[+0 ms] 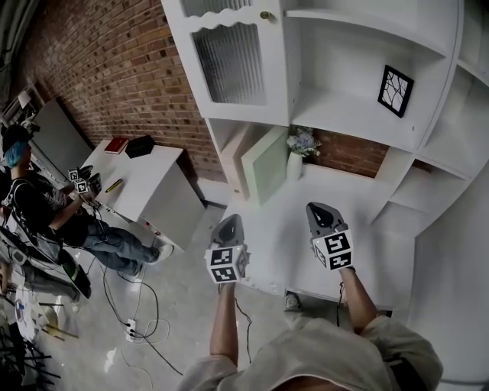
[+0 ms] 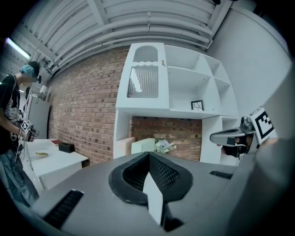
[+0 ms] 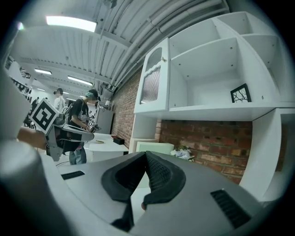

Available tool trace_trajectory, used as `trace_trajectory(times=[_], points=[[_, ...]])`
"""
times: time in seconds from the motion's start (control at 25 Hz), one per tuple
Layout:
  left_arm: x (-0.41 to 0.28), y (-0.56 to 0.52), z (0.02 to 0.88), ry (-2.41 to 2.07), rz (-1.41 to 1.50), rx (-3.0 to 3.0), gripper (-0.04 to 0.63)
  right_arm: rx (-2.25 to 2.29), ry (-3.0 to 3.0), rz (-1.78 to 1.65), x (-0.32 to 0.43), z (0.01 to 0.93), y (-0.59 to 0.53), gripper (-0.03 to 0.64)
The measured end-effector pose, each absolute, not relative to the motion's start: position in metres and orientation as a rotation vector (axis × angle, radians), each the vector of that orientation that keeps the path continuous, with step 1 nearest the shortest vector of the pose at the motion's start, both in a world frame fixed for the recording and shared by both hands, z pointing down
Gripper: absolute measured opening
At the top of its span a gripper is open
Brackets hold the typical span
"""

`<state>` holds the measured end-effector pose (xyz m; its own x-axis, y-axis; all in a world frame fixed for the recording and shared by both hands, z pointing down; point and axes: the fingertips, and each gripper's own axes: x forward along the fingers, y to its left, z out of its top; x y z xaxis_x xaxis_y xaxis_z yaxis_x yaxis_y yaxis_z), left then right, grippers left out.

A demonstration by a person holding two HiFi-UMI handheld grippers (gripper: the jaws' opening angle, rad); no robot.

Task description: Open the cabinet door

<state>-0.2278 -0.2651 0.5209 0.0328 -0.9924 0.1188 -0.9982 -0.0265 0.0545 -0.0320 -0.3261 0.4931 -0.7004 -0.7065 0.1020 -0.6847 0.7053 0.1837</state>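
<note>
White-framed with ribbed glass, the cabinet door (image 1: 229, 65) is shown shut, high above and ahead of both jaws, and well apart from the left gripper (image 1: 229, 225) and the right gripper (image 1: 322, 215). Both pairs of jaws are clenched together, with nothing held between them. The step in hand is judged to be the approach: one pair should be parted before the small knob (image 1: 264, 14) on the door's right edge is reached, then closed squarely on it, so that slipping is avoided.
</note>
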Motion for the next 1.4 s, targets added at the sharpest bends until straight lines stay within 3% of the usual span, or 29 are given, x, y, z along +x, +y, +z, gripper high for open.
trace_trajectory(times=[0.72,1.4], points=[[-0.246,-0.374,0.490,-2.191,0.099,2.144,0.026,1.027,-2.850,-0.187,-0.069,0.481,-0.431,0.014],[-0.267,-0.405,0.463,-2.156,0.042,2.258,0.026,1.109,-2.819,-0.245,-0.095,0.465,-0.439,0.014]])
